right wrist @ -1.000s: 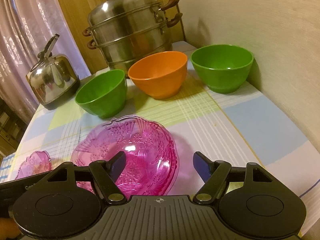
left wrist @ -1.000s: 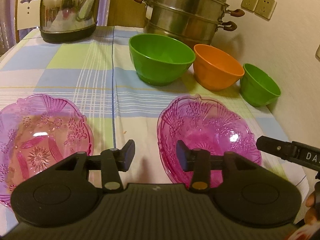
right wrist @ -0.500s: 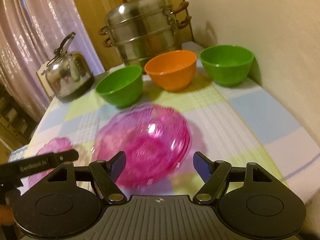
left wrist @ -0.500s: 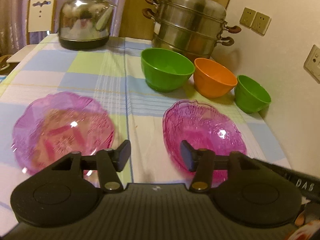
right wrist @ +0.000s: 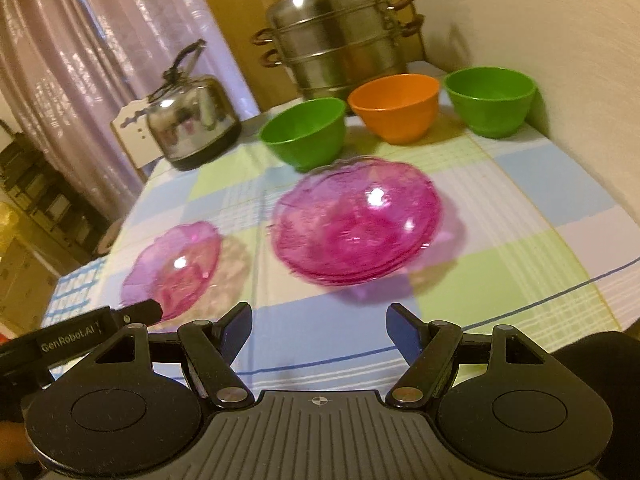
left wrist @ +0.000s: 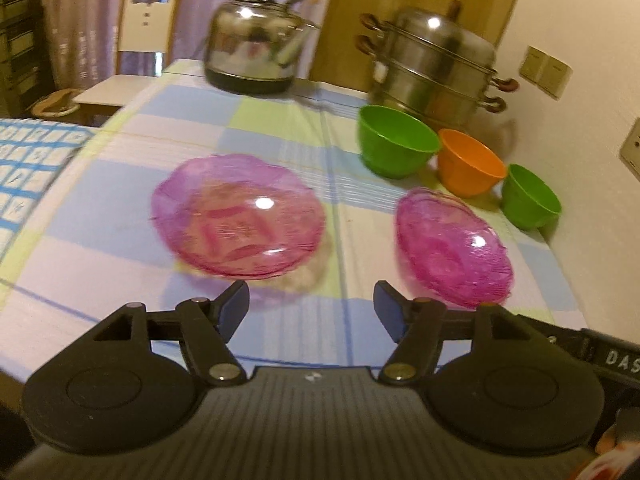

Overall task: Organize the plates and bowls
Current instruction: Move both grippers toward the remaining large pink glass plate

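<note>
Two pink glass plates lie on the checked tablecloth: the left plate (left wrist: 240,216) (right wrist: 176,264) and the right plate (left wrist: 452,244) (right wrist: 356,216). Behind them a large green bowl (left wrist: 396,140) (right wrist: 304,132), an orange bowl (left wrist: 470,162) (right wrist: 396,106) and a small green bowl (left wrist: 530,196) (right wrist: 490,94) stand in a row. My left gripper (left wrist: 312,308) hovers over the near table edge, short of both plates, its jaws opening with nothing between them. Nothing sits between the fingers of my open right gripper (right wrist: 320,332), which hangs in front of the right plate.
A steel kettle (left wrist: 256,52) (right wrist: 192,120) and a stacked steel steamer pot (left wrist: 432,68) (right wrist: 340,28) stand at the back of the table. A wall (left wrist: 580,32) runs along the right side. A white chair (left wrist: 148,20) stands beyond the far left corner.
Both grippers have pulled back and up from the plates, so more of the table shows. The left gripper's jaws have spread wider; the right gripper's have kept the same gap.
</note>
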### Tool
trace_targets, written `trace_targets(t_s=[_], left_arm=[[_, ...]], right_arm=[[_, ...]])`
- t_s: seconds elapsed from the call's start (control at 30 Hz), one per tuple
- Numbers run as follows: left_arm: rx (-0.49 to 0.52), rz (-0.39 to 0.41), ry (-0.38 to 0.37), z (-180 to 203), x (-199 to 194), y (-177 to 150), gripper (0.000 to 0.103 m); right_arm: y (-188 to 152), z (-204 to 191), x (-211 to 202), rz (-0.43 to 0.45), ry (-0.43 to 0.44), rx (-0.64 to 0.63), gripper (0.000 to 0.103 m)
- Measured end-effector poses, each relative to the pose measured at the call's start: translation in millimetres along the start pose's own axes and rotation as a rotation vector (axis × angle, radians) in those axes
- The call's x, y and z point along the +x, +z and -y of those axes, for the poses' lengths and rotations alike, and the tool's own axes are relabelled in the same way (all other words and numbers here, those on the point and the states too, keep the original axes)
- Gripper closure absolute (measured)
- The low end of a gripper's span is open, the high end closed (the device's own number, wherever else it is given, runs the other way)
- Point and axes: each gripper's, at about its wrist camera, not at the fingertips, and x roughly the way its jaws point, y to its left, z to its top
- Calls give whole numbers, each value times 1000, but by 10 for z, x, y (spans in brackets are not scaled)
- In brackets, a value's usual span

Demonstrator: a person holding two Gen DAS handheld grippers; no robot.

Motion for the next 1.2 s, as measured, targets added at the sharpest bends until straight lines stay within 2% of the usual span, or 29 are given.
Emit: trace_targets(t_s=[0.2,0.37,1.2], left_arm=[[-43,21,74,-247,-187,-15,36],[-61,27,100,-353,-264,-22,35],[-69,7,99,-445,-227,-46,32]], right_arm=[[-23,-228,-61,-6,33,-37,29],[-34,-323,-62,-14,45,-49,29],[-69,-394,28,-38,37,-83,29]])
